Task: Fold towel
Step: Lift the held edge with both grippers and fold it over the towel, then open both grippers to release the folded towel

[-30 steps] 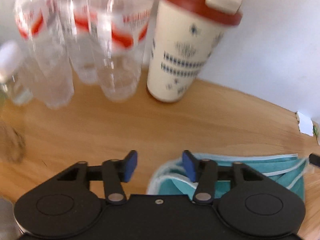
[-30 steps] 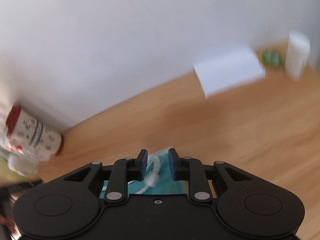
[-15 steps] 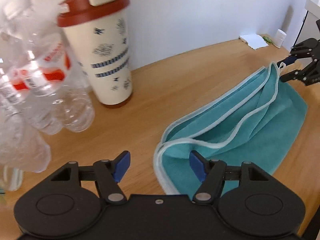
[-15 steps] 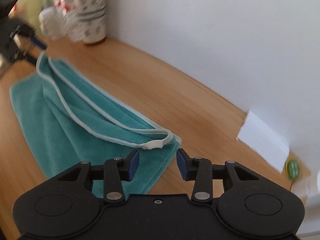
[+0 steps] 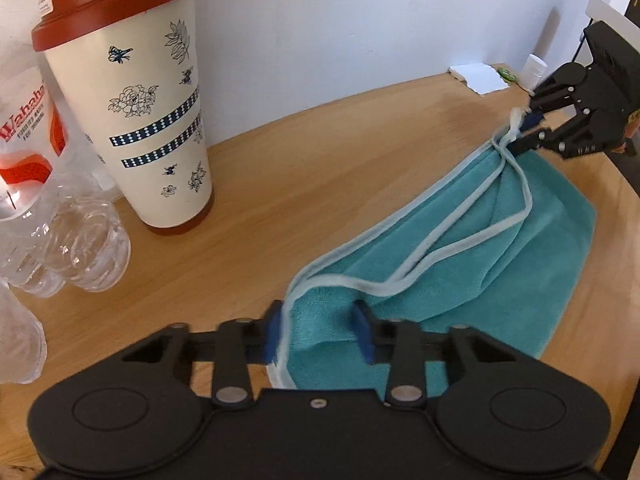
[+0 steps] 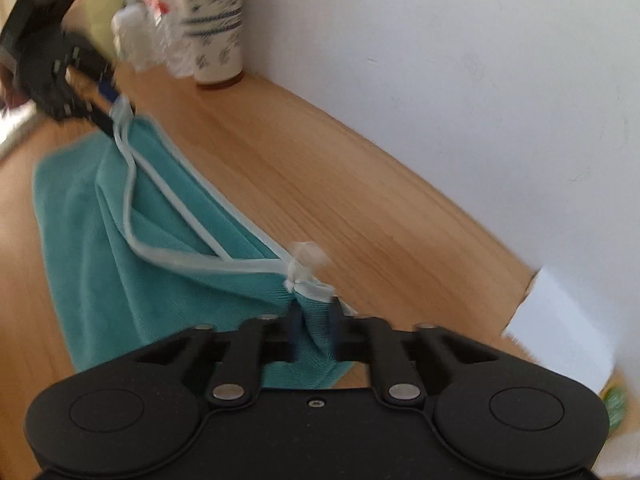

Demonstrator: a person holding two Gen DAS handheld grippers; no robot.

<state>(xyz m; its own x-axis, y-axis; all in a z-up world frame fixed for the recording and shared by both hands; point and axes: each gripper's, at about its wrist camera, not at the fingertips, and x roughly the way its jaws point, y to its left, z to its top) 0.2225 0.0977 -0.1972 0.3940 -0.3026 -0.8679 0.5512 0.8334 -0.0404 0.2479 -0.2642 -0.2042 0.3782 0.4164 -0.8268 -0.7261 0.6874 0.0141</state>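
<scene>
Gripping the teal towel (image 5: 460, 280) at both ends: left hand-held gripper (image 5: 318, 334) clamps a bunched corner low in the frame, right hand-held gripper (image 6: 314, 330) pinches the opposite white-trimmed corner. Towel lies folded lengthwise on the wooden worktop (image 5: 320, 152), sagging between them. Upper left of the left wrist view: cream tumbler (image 5: 140, 120), red lid shut, contents hidden; clear plastic bottles (image 5: 68, 224) just beside it, contents unclear. White paper (image 5: 478, 78) far right by the wall.

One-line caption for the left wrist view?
Both grippers, left gripper and right gripper, pinch opposite ends of a teal towel beside a tumbler.
</scene>
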